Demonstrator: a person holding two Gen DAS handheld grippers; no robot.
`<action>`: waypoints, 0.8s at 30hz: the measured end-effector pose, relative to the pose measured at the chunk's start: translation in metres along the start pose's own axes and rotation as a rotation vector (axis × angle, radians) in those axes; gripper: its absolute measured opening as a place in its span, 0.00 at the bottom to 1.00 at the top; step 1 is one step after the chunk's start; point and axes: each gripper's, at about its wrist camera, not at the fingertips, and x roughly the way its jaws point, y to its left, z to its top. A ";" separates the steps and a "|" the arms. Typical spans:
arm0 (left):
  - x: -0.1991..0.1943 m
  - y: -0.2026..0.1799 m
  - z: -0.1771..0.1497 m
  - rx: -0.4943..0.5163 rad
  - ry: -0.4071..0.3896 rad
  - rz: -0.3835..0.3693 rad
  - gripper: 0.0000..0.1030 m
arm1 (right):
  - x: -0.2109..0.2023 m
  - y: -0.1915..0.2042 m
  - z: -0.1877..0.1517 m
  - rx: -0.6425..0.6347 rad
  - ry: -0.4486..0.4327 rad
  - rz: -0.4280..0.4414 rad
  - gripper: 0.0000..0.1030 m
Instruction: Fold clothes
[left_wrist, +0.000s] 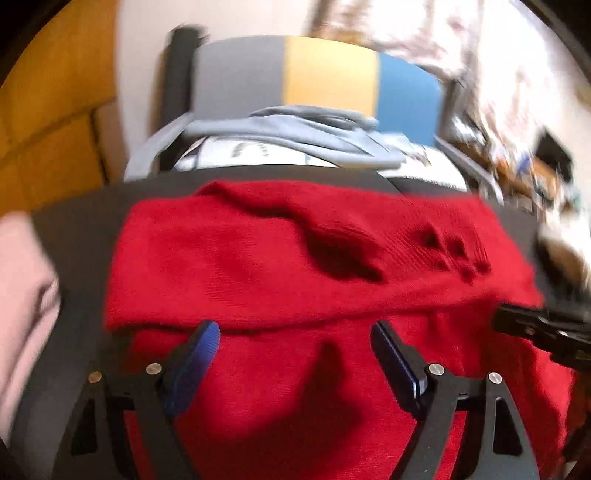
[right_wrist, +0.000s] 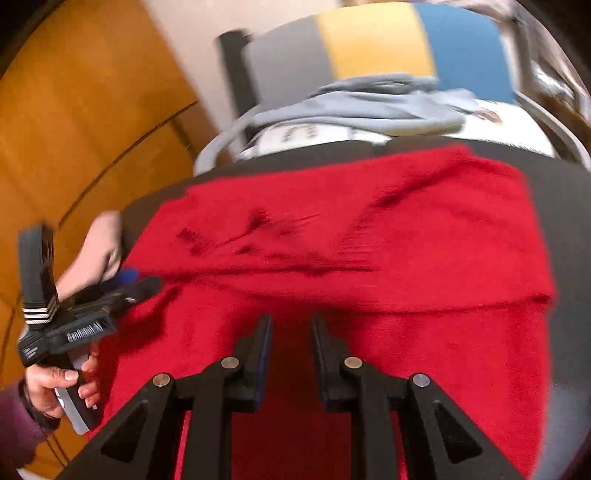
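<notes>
Lying on the dark counter (left_wrist: 74, 229) with one layer doubled over, the red sweater (left_wrist: 295, 258) wants even creases, the left gripper (left_wrist: 295, 354) spread wide and the right gripper (right_wrist: 291, 343) narrowly parted, both holding nothing.

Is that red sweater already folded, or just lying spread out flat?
Partly folded: the red sweater shows a doubled layer whose edge runs across it, over the cloth nearer the cameras.

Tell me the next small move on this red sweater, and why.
Probably lower both grippers onto the near hem. The red sweater lies on the dark table with its top part already folded over; the left gripper and the right gripper are open and hold nothing.
</notes>
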 end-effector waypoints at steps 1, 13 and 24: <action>0.008 -0.004 -0.002 0.030 0.030 0.014 0.82 | 0.008 0.009 -0.001 -0.038 0.019 -0.013 0.20; 0.020 0.047 0.002 -0.039 0.103 0.033 0.87 | -0.018 -0.072 -0.010 0.136 -0.004 -0.112 0.09; 0.041 0.060 0.014 -0.064 0.086 0.112 0.99 | -0.020 -0.131 0.011 0.177 -0.048 -0.272 0.04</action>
